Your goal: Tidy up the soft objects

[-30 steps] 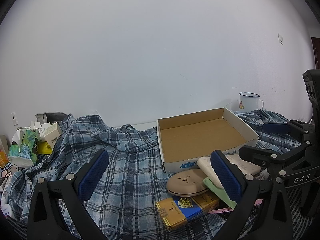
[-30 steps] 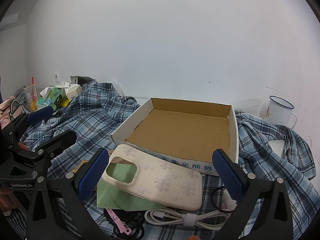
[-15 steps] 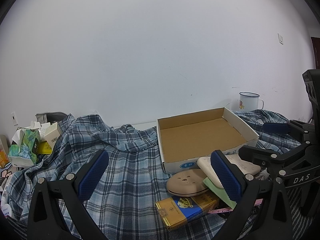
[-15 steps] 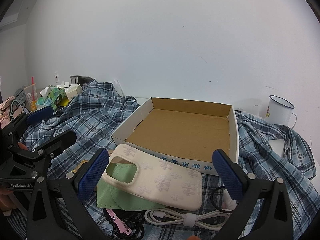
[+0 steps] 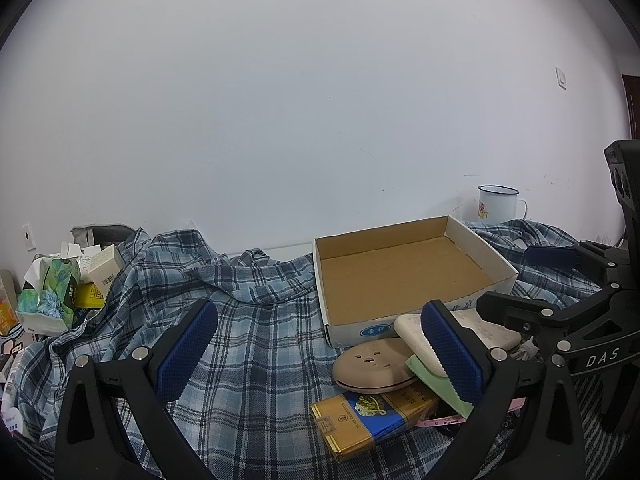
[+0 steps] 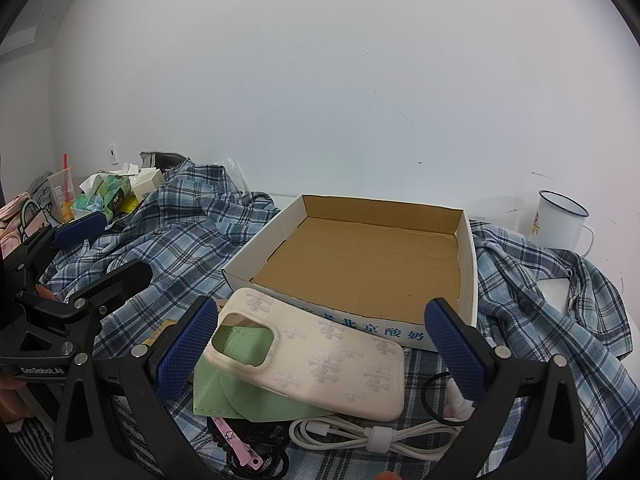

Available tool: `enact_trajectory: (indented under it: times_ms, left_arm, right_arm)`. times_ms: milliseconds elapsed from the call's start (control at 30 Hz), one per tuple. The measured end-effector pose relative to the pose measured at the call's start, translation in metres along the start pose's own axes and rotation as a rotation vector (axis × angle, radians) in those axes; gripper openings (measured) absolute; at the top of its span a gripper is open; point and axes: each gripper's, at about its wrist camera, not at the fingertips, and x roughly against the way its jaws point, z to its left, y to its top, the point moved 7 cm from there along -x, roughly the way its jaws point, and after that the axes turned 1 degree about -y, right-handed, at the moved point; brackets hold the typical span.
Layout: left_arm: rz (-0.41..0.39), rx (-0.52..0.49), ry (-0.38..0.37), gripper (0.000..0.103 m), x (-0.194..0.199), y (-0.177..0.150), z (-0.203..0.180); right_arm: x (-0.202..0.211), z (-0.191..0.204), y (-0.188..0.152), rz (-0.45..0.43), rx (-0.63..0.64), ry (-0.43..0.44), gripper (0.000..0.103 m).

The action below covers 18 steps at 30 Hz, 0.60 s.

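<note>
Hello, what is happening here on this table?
A person holds two claws over a plaid shirt. Both the left claw and the right claw are open and hold nothing. The cardboard tray is empty. The phone case, green pouch and white cable lie before it.

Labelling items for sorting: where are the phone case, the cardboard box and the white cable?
phone case (image 6: 332, 356), right wrist view, middle of its patterned back.
cardboard box (image 6: 360, 264), right wrist view, bare brown floor.
white cable (image 6: 344, 436), right wrist view, coiled bundle.
</note>
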Motion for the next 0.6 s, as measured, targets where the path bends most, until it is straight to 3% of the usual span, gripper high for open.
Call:
enact_trajectory:
  times_ms: [600]
  left_arm:
    - [0.028, 0.011, -0.013, 0.103, -0.006, -0.0037, 0.0033]
  right_arm:
    - [0.0009, -0.0005, 0.0006, 0.0, -0.001, 0.0, 0.103]
